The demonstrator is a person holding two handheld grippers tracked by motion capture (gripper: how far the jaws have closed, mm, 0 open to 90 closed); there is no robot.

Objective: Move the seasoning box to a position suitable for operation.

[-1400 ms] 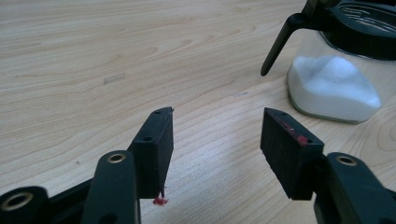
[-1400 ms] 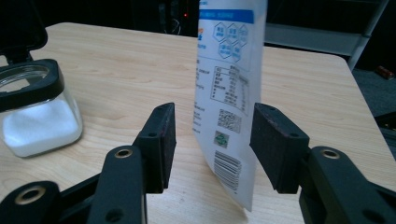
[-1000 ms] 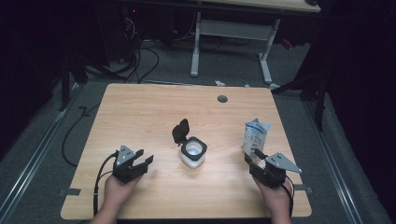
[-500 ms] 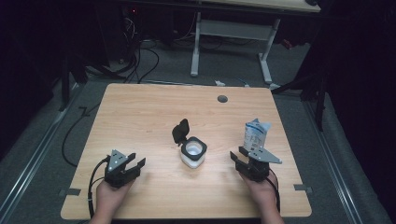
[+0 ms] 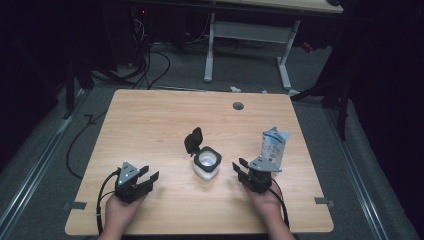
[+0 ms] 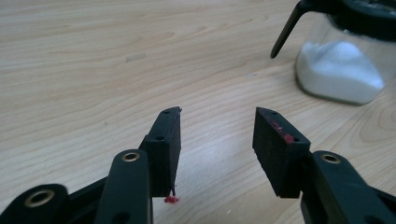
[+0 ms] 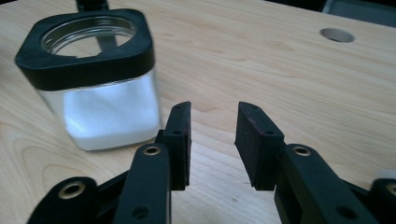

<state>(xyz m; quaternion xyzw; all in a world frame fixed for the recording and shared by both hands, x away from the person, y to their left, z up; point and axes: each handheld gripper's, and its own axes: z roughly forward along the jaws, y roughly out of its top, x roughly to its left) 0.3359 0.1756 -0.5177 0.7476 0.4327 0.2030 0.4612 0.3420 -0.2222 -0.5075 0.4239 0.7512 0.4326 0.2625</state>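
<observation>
Currently both tools low over the wooden surface (image 5: 150,125), nothing gripped. Right hand-held gripper (image 5: 242,169) jaws apart, empty; gap seen plainly in right gripper view (image 7: 212,140). Left hand-held gripper (image 5: 148,176) likewise spread, nothing between; wide gap in left gripper view (image 6: 217,140). Square glass jar (image 5: 207,163) with black collar, open, hinged lid (image 5: 193,140) flipped up on far side, standing upright between the two tools. White granular fill inside, roughly halfway up, visible in right gripper view (image 7: 100,93). Jar ahead and to the left of the right hand-held gripper, just beside its left jaw, not touching. From the left hand-held gripper, jar ahead and to the right (image 6: 348,60), well apart. Right hand clearly the nearer. Blue-and-white paper packet (image 5: 274,145) standing upright just beyond the right hand-held gripper, top crumpled open; long axis vertical. Judged: pouring packet into jar looks like the work in hand, with the right side placed to take either thing. Jar's long axis vertical, flat sides offering a square grasp; coming move turns on swinging right jaws leftward to bracket the jar, or forward and right to the packet. Risk judged: nudging the jar sideways with the left jaw.
</observation>
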